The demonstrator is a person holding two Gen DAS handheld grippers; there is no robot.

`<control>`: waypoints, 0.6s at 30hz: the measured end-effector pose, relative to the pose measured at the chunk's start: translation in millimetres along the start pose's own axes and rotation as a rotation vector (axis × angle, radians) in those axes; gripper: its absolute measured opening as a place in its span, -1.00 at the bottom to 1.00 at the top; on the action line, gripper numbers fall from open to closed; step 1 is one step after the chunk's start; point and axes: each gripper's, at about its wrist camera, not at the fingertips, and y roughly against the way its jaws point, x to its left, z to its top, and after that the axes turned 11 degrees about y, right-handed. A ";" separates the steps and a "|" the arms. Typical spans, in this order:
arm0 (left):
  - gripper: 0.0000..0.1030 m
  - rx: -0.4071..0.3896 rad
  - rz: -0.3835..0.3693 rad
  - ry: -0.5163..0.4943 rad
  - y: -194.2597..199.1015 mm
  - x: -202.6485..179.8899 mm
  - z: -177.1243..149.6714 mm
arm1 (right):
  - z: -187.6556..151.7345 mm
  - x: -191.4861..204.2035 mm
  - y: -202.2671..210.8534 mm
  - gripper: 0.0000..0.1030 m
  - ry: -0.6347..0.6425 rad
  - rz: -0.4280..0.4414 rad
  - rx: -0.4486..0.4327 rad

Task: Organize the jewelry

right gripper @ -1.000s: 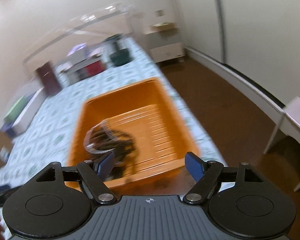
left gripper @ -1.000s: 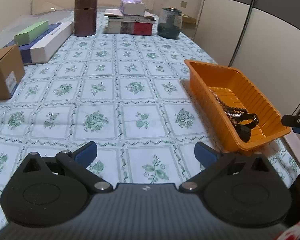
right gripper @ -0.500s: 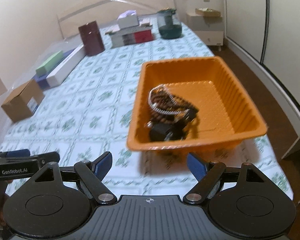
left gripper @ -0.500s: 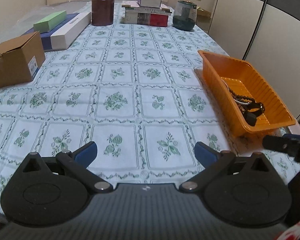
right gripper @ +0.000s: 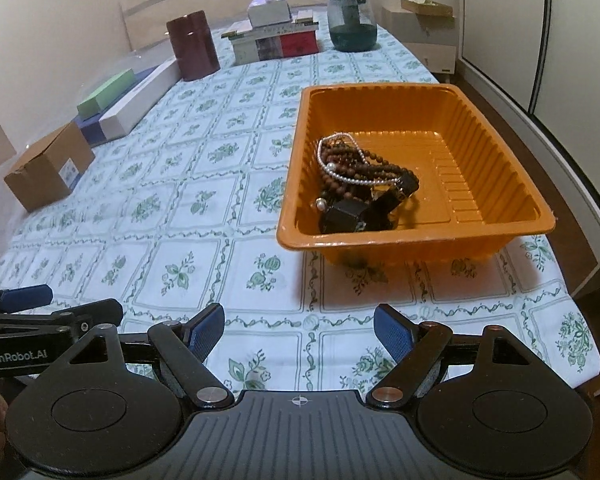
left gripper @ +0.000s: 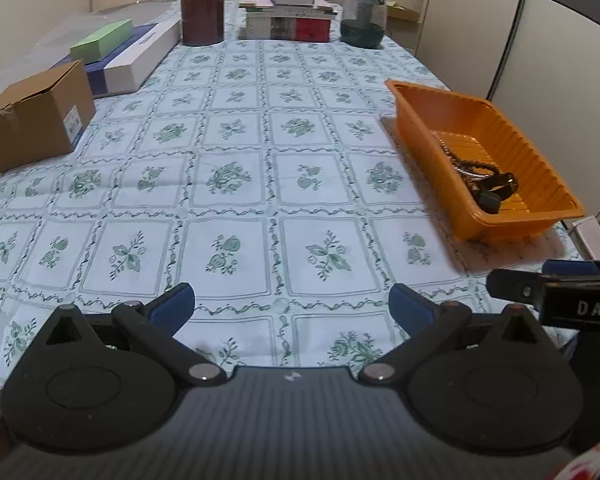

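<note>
Both grippers are hovering over the near edge of the surface (left gripper: pixel 236 184), which is wearing a pale cloth printed with green flower squares. The left gripper (left gripper: pixel 292 308) is holding its blue-padded fingers (left gripper: pixel 172 306) spread wide apart with nothing between them. The right gripper (right gripper: pixel 298 328) is doing the same, its fingers (right gripper: pixel 206 330) standing well apart and gripping nothing.

An orange plastic tray (right gripper: pixel 496 148) is sitting toward the right edge of the surface, ahead of the right gripper and apart from it. The jewelry (right gripper: pixel 360 176) is lying heaped inside it, toward the near left part of its ribbed floor: strands of brown wooden beads, a silvery beaded chain crossing over them, and some dark blocky pieces at the near side. In the left wrist view the same tray (left gripper: pixel 540 168) is showing to the right, with the heap (left gripper: pixel 480 176) resting against its near end.

Along the left side a brown cardboard box (right gripper: pixel 50 172) is standing, and beyond it a long white and blue box (right gripper: pixel 136 100) is carrying a green box (right gripper: pixel 106 94) on top. At the far end a dark red cylindrical tin (right gripper: pixel 192 46), a stack of books (right gripper: pixel 276 42) topped by a small white box, and a dark green glass jar (right gripper: pixel 352 24) are lining up in a row.
</note>
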 end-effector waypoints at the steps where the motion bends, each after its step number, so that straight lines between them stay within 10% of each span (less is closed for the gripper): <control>1: 0.99 0.000 0.004 0.002 -0.5 0.3 0.1 | -0.6 0.0 -0.2 0.58 0.001 0.000 0.001; 18: 0.99 -0.002 0.009 0.007 -1.4 0.4 0.2 | -2.7 -0.6 -2.1 0.58 -0.003 0.002 0.008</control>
